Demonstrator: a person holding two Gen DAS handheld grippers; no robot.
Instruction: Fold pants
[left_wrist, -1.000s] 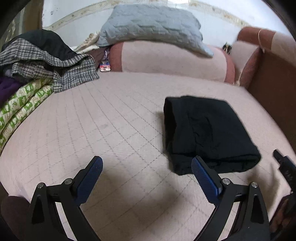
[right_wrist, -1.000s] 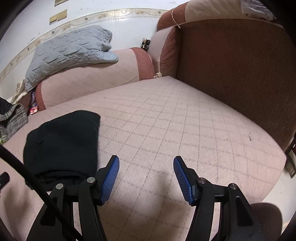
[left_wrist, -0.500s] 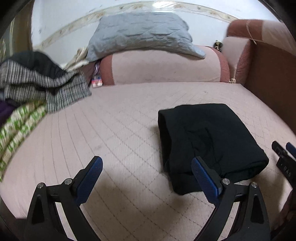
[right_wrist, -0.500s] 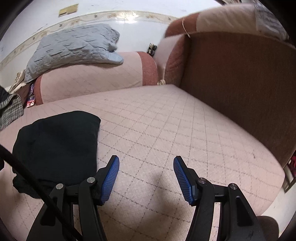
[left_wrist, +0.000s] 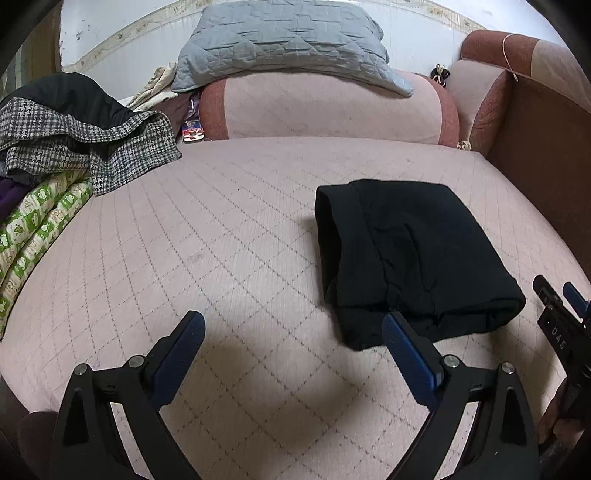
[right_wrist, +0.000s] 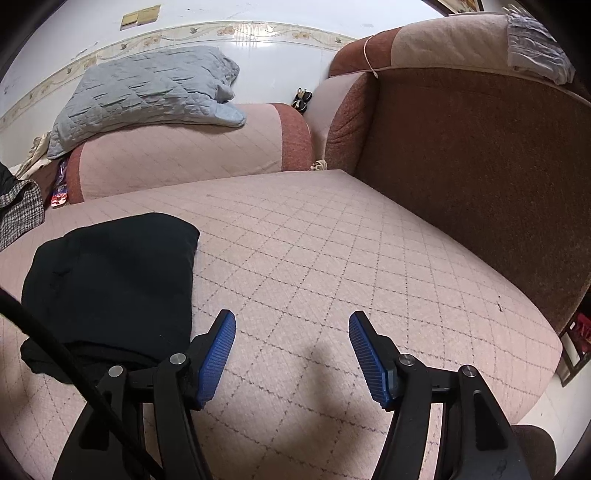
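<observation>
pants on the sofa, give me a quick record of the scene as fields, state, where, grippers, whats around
pants: black pants, folded into a compact bundle
location: lying on the pink quilted sofa seat
left gripper: open, holds nothing, right fingertip overlaps the bundle's near edge in view
right gripper: open, holds nothing, pants to its left
clutter: clothes pile at far left; grey quilted cushion on the armrest

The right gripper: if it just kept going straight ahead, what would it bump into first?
Probably the quilted pink sofa seat. The right gripper, open and empty, points down at bare cushion; the folded black pants lie off to its left, though depth is uncertain.
</observation>
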